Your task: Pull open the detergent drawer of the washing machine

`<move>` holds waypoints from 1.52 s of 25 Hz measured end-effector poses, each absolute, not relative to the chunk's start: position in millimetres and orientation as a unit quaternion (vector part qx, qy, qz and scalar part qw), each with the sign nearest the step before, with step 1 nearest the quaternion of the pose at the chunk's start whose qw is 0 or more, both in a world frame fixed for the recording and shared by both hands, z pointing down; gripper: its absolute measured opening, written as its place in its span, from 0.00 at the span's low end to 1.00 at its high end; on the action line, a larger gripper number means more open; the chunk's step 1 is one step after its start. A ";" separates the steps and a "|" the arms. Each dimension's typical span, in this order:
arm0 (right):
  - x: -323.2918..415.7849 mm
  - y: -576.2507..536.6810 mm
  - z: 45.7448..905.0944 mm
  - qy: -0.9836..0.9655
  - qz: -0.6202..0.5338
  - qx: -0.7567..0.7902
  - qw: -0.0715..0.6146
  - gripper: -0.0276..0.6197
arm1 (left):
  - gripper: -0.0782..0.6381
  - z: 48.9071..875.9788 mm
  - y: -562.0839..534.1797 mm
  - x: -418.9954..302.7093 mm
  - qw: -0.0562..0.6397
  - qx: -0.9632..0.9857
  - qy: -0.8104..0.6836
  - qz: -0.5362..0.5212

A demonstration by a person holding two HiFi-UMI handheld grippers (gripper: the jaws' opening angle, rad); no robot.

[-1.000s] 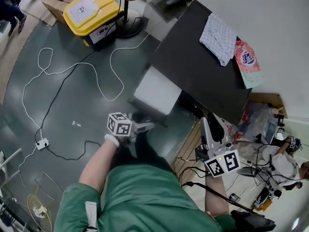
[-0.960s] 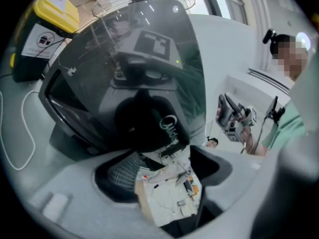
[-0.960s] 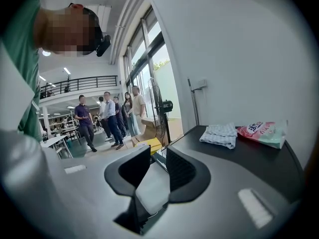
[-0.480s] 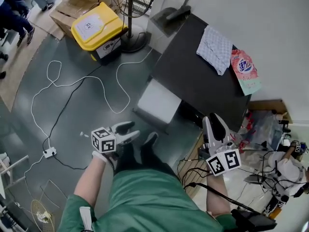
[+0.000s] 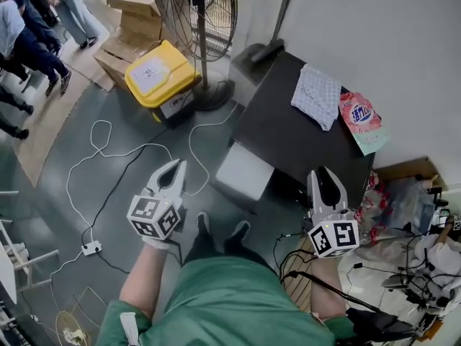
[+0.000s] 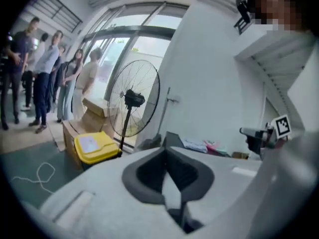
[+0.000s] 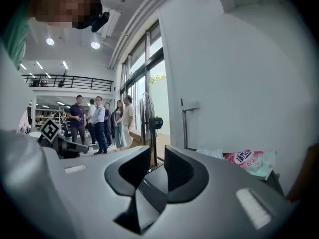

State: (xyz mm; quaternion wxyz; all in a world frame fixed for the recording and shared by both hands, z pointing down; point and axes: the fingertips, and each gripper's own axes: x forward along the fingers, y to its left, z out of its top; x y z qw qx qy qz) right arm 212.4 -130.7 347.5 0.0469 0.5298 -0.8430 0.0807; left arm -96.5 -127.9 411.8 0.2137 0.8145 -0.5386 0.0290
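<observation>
The washing machine's black top (image 5: 302, 132) lies at the upper right of the head view. A white drawer-like part (image 5: 245, 173) juts out from its front, toward me. My left gripper (image 5: 175, 166) hangs in the air to the left of that part and clear of it, its jaws shut on nothing. In the left gripper view the pads of the left gripper (image 6: 167, 156) meet, and it faces the fan and the machine's corner. My right gripper (image 5: 322, 173) hovers at the machine's near right corner. In the right gripper view the right gripper (image 7: 157, 158) is open by a narrow gap, with nothing in it.
A checked cloth (image 5: 317, 92) and a pink detergent pouch (image 5: 358, 117) lie on the machine's top. A standing fan (image 5: 194, 6), a yellow-lidded bin (image 5: 158, 78) and cardboard boxes (image 5: 133, 27) stand beyond. A white cable runs to a power strip (image 5: 90, 249). People (image 5: 29, 42) stand at the upper left.
My left gripper has left the white part's near corner, swung left and risen, and its jaws have shut. The right gripper has risen a little. The head view has tipped up.
</observation>
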 end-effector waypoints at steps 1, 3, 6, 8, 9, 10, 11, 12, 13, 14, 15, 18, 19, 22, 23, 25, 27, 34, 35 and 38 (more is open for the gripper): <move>214.8 -132.3 342.6 -0.838 0.078 0.538 0.050 0.18 | 0.10 396.7 -131.3 -95.8 0.192 0.816 -0.545 0.030; 220.6 -135.4 331.9 -0.830 0.071 0.551 0.050 0.17 | 0.10 365.9 -137.9 -94.0 0.147 0.820 -0.553 0.025; 229.7 -136.4 313.7 -0.825 0.051 0.561 0.038 0.17 | 0.10 327.4 -147.8 -92.4 0.096 0.820 -0.564 0.016; 234.0 -135.7 300.6 -0.824 0.035 0.564 0.031 0.17 | 0.10 306.9 -153.6 -91.7 0.077 0.818 -0.569 0.007; 235.2 -135.3 293.6 -0.823 0.028 0.566 0.027 0.17 | 0.10 297.6 -156.3 -91.5 0.069 0.818 -0.571 0.002; 236.1 -135.0 286.6 -0.822 0.021 0.569 0.023 0.17 | 0.10 288.9 -158.7 -91.2 0.062 0.817 -0.573 -0.003; 237.0 -134.6 280.0 -0.822 0.014 0.570 0.019 0.17 | 0.10 281.2 -160.6 -90.6 0.055 0.817 -0.573 -0.007; 237.8 -134.3 273.9 -0.822 0.005 0.569 0.015 0.17 | 0.10 274.4 -162.1 -89.5 0.050 0.817 -0.574 -0.011; 238.4 -134.0 268.4 -0.822 -0.003 0.569 0.011 0.17 | 0.10 268.4 -163.4 -88.3 0.044 0.817 -0.574 -0.014; 238.7 -133.9 263.4 -0.822 -0.011 0.569 0.007 0.17 | 0.10 263.1 -164.6 -87.1 0.036 0.817 -0.576 -0.014; 238.5 -133.8 258.7 -0.823 -0.018 0.568 0.005 0.17 | 0.10 258.5 -165.8 -86.0 0.028 0.816 -0.577 -0.012; 236.4 -134.7 248.6 -0.823 -0.035 0.567 0.003 0.17 | 0.10 247.9 -168.2 -83.8 0.002 0.812 -0.583 0.000; 235.7 -135.1 246.6 -0.822 -0.038 0.568 0.002 0.17 | 0.10 245.1 -168.5 -83.6 -0.005 0.811 -0.585 0.002; 231.7 -136.6 242.5 -0.824 -0.045 0.565 0.001 0.14 | 0.10 240.5 -170.5 -86.0 -0.012 0.810 -0.586 0.002; 229.5 -137.3 241.9 -0.825 -0.049 0.563 0.002 0.11 | 0.10 240.3 -171.5 -88.0 -0.011 0.810 -0.587 0.002; 226.4 -139.4 242.1 -0.826 -0.051 0.562 0.002 0.09 | 0.10 242.1 -173.6 -92.1 -0.006 0.809 -0.588 0.002; 226.3 -142.0 242.8 -0.824 -0.049 0.564 0.001 0.08 | 0.10 244.8 -175.3 -94.2 -0.002 0.808 -0.589 0.002; 223.9 -145.9 243.8 -0.823 -0.049 0.566 0.002 0.08 | 0.10 250.3 -174.7 -100.0 0.003 0.806 -0.592 0.004; 222.9 -145.8 244.4 -0.823 -0.049 0.566 0.002 0.08 | 0.10 250.9 -174.4 -101.2 0.004 0.806 -0.592 0.005; 221.0 -145.6 244.9 -0.823 -0.048 0.566 0.003 0.08 | 0.10 251.6 -174.1 -103.4 0.005 0.805 -0.593 0.005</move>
